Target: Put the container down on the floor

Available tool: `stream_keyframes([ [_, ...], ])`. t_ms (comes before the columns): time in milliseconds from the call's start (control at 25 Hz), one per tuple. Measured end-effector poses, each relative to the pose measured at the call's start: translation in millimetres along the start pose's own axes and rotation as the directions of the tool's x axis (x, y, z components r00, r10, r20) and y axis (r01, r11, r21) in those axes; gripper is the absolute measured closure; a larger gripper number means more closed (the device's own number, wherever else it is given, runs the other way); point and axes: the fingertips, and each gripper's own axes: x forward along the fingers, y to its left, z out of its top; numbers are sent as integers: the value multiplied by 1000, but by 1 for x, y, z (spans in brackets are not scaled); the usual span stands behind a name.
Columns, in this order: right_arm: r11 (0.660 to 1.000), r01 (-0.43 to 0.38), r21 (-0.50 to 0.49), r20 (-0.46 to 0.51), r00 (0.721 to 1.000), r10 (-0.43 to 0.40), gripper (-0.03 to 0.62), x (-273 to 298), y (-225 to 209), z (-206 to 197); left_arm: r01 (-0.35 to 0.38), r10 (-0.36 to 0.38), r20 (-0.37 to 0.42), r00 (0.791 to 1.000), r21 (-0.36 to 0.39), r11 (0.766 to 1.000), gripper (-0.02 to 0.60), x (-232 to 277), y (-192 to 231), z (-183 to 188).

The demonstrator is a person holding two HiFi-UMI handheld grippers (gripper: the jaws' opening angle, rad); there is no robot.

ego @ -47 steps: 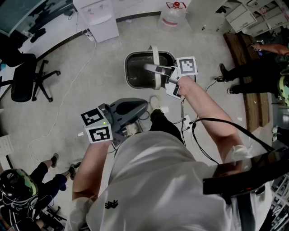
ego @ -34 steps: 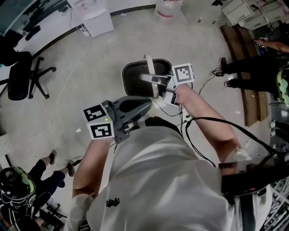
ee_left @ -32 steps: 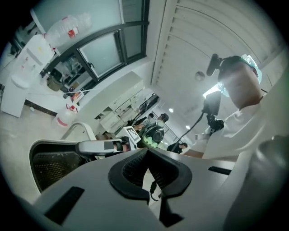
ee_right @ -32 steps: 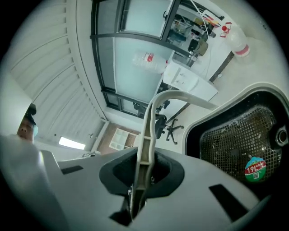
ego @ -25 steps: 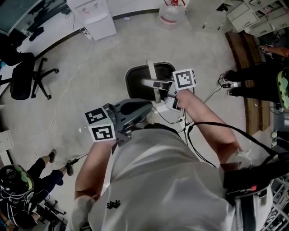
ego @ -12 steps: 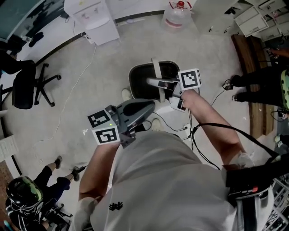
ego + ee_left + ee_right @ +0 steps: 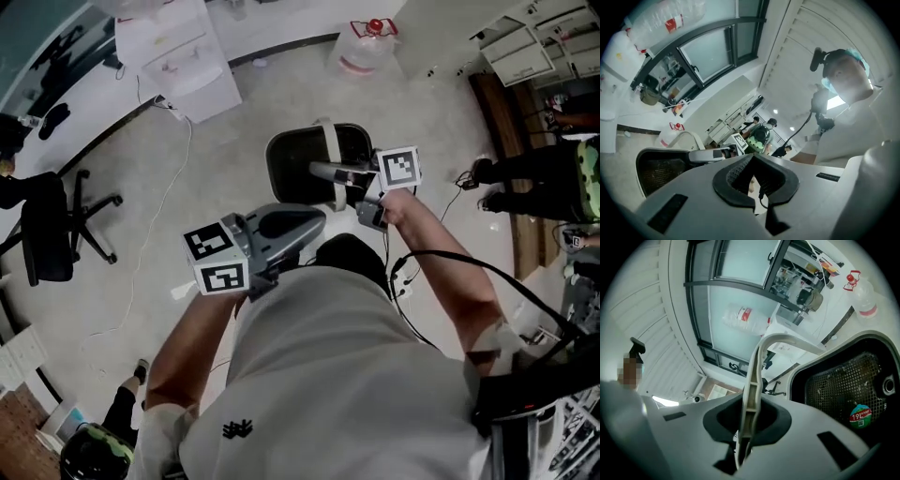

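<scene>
The container (image 7: pixel 298 161) is a black mesh-lined bin with a white hoop handle (image 7: pixel 327 150), hanging above the floor in the head view. My right gripper (image 7: pixel 325 172) is shut on that handle at its top. In the right gripper view the handle (image 7: pixel 753 376) runs up between the jaws of the right gripper (image 7: pixel 746 427), and the bin's mesh inside (image 7: pixel 841 383) with a round sticker (image 7: pixel 860 416) lies to the right. My left gripper (image 7: pixel 311 218) is shut and holds nothing, just in front of my body and below the bin. The left gripper view shows the container (image 7: pixel 658 168) off to the left.
A water jug (image 7: pixel 366 42) and a white cabinet (image 7: pixel 173 66) stand at the far wall. An office chair (image 7: pixel 52 225) is at left. People (image 7: pixel 548 169) stand by a wooden bench (image 7: pixel 497 112) at right. Cables (image 7: pixel 403 272) lie on the floor by my feet.
The container stays hanging from my right gripper and has drifted slightly right and farther out in the head view. The left gripper keeps its place near my body.
</scene>
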Motion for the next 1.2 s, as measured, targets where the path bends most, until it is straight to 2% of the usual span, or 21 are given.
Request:
stream_keyframes([
  [280, 1000, -16, 17, 23, 1000, 16, 568, 47, -39, 82, -54, 54, 11, 999, 17, 998, 572, -25, 69, 44],
  [480, 1000, -26, 7, -16, 1000, 27, 568, 73, -85, 137, -89, 89, 31, 996, -14, 996, 572, -26, 118, 68],
  [640, 998, -58, 3, -61, 996, 58, 569, 94, -133, 185, -134, 135, 35, 990, -31, 991, 572, -15, 174, 92],
  [760, 998, -55, 39, -82, 995, 58, 569, 103, -179, 222, -131, 133, 37, 990, -53, 990, 572, 8, 218, 114],
  [1000, 998, 33, 56, -172, 985, -22, 569, 110, -301, 284, -140, 148, 56, 987, -132, 981, 572, 68, 328, 157],
  [1200, 997, 17, 74, -186, 983, -3, 571, 127, -388, 336, -137, 149, 73, 986, -150, 979, 572, 106, 418, 183],
])
